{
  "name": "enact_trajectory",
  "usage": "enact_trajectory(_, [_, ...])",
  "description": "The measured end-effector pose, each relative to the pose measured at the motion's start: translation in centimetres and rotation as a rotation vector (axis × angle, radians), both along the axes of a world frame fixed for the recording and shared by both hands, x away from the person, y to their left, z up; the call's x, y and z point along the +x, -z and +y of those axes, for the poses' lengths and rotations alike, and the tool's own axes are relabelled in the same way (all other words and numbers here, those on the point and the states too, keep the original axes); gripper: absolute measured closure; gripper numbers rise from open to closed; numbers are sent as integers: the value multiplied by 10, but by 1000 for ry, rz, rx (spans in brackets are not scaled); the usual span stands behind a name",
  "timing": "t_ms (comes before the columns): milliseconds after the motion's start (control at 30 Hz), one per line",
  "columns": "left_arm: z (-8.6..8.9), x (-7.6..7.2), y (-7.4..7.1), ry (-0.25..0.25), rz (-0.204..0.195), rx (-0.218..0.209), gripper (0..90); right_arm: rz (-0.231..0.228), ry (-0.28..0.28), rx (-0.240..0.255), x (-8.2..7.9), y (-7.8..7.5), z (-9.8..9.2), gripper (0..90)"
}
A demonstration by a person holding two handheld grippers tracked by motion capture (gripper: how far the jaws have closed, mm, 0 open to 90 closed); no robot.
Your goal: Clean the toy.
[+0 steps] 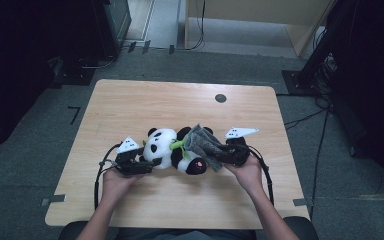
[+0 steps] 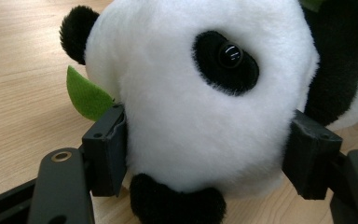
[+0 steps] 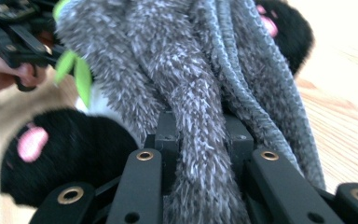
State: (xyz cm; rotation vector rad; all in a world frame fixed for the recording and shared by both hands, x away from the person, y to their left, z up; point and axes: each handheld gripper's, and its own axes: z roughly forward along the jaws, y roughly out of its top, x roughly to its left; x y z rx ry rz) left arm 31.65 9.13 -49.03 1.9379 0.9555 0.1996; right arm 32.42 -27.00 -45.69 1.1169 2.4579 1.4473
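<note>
High view: panda [image 1: 167, 147] head between left tongs [image 1: 147, 165]; grey cloth [image 1: 205, 145] pinched in right tongs [image 1: 220, 156].

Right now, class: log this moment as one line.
left gripper: shut on panda head | right gripper: shut on grey cloth over panda

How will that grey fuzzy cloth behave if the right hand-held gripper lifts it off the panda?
Probably floppy: the grey cloth bunches into folds where the right hand-held gripper pinches it. Likely light, since it lies draped over the plush panda without visibly flattening it. Its shaggy pile suggests it may cling to the panda's fur rather than slip.
</note>
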Motion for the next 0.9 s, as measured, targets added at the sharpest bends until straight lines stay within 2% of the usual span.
enact_trajectory(267, [0, 1, -1, 3, 5, 2, 271, 35, 24, -8, 0, 12, -8, 747])
enact_trajectory(367, [-1, 0, -1, 1, 2, 4, 271, 35, 27, -44, -1, 14, -9, 748])
enact_trajectory(567, [0, 2, -1, 3, 9, -2, 272, 90, 51, -71, 4, 19, -19, 748])
enact_trajectory(600, [0, 2, -1, 3, 10, -2, 272, 113, 58, -74, 5, 20, -22, 750])
enact_trajectory(667, [0, 2, -1, 2, 9, 0, 272, 125, 83, -90, 7, 19, -28, 752])
enact_trajectory(767, [0, 2, -1, 3, 6, 5, 271, 127, 96, -86, 8, 18, -32, 753])
enact_trajectory(867, [0, 2, -1, 4, 5, 6, 272, 119, 132, -89, 10, 16, -40, 753])
enact_trajectory(900, [0, 2, -1, 4, 5, 5, 271, 120, 162, -77, 11, 14, -46, 754])
